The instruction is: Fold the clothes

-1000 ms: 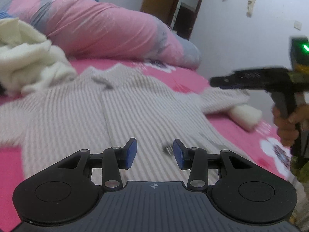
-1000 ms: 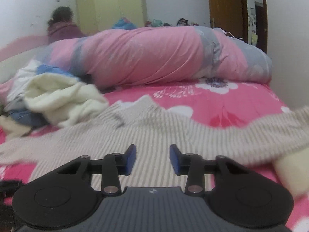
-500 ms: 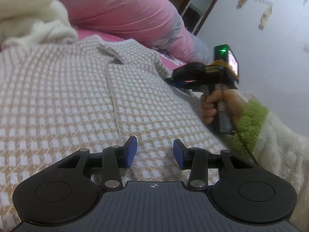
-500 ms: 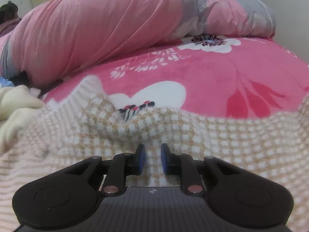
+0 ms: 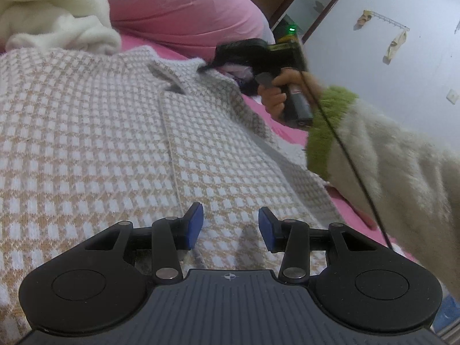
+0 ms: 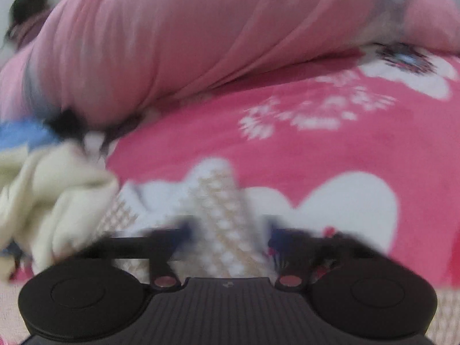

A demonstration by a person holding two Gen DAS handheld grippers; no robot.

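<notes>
Checked knit cardigan (image 5: 115, 132) lies spread on the pink floral bedspread (image 6: 330, 149), front up, placket seam running down the middle, collar end toward the rolled pink duvet (image 5: 178, 8). Cream fleece heap (image 5: 51, 14) touches its far left shoulder.

My left gripper (image 5: 230, 230) hovers low over the lower front panel, just right of the placket, blue pads spread apart with nothing between them. My right gripper (image 6: 230, 238) is at the collar/right shoulder corner. That view is motion-blurred; a peak of the knit rises between the 2 fingers, and the pads look some way apart, so I cannot tell if it is clamped on the fabric or only straddling it. From the left view, my right hand (image 5: 276, 95) squeezes the handle with the tool's nose at the collar edge.

Handling judgement: soft, thick, fairly light knit, no stiffness, drapes and stretches, so it sags if lifted from 1 point. The textured weave should grip well on the pads and not slip. Not fragile, though pinching 1 loose layer could drag the front panel off the back. Best holds: collar/shoulder seam on the right side, where fabric is doubled, plus hem or side edge lower down with the left, taking both layers so the side folds over evenly. Right sleeve lies past the body edge under my forearm, mostly hidden
</notes>
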